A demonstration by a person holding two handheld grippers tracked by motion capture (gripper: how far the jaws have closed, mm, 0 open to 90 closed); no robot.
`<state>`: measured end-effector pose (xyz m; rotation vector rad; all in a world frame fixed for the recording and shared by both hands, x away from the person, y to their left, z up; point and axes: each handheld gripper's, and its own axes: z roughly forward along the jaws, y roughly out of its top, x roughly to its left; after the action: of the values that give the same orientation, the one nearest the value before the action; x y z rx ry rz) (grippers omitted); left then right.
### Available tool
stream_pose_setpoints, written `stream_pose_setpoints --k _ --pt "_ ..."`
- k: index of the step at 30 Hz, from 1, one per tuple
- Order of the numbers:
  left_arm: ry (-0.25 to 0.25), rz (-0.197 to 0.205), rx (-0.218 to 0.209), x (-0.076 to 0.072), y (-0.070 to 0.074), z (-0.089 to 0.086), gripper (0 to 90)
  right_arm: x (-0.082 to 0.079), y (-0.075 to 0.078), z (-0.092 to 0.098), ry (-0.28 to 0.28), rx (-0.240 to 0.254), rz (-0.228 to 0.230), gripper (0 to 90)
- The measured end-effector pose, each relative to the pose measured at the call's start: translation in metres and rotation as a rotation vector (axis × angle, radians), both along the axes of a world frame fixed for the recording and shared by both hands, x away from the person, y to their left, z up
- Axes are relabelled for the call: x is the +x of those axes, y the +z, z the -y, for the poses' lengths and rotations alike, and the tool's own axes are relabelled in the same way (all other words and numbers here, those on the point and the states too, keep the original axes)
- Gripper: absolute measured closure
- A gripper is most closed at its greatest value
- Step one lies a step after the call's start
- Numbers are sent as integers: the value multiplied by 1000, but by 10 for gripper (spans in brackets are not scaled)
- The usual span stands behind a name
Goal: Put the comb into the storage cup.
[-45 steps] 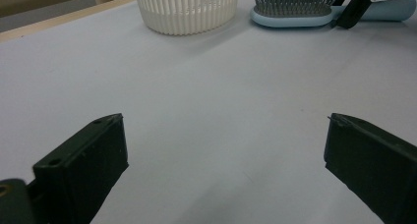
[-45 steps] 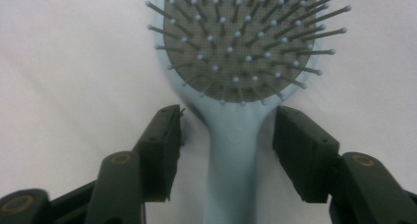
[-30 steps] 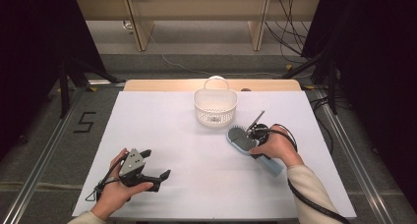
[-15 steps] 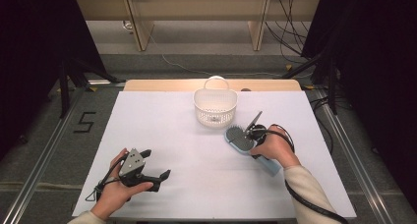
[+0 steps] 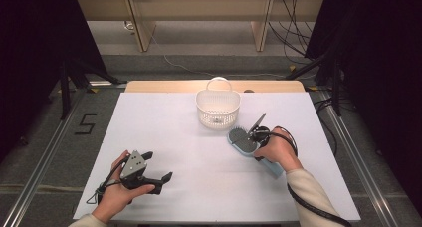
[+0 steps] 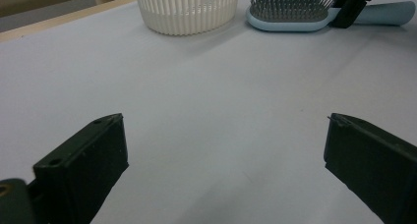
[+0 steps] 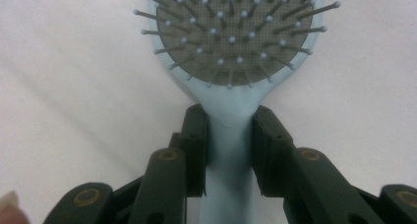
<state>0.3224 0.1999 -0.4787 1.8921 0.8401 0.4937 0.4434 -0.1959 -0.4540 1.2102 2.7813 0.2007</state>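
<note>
A small dark item, too small to identify, is seen in the white basket [image 5: 218, 106]. The blue hairbrush [image 5: 242, 140] is laid bristles-up on the table [image 5: 164, 122], its neck pinched by the right gripper [image 7: 229, 135], its head pointed beyond the fingertips toward the basket. The left gripper [image 6: 223, 150] is held with fingers spread wide over bare table.

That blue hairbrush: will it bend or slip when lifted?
The hairbrush looks like rigid plastic, so it probably stays stiff. The right gripper has its jaws shut on the smooth, narrow neck, so it might twist or slide a little. The wider bristled head may tip it forward.
</note>
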Motion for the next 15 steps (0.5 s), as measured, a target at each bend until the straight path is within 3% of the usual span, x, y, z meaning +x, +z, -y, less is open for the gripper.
stream_pose_setpoints --k 15 --pt "1 0 1 0 0 0 22 -2 0 4 -16 27 -2 707"
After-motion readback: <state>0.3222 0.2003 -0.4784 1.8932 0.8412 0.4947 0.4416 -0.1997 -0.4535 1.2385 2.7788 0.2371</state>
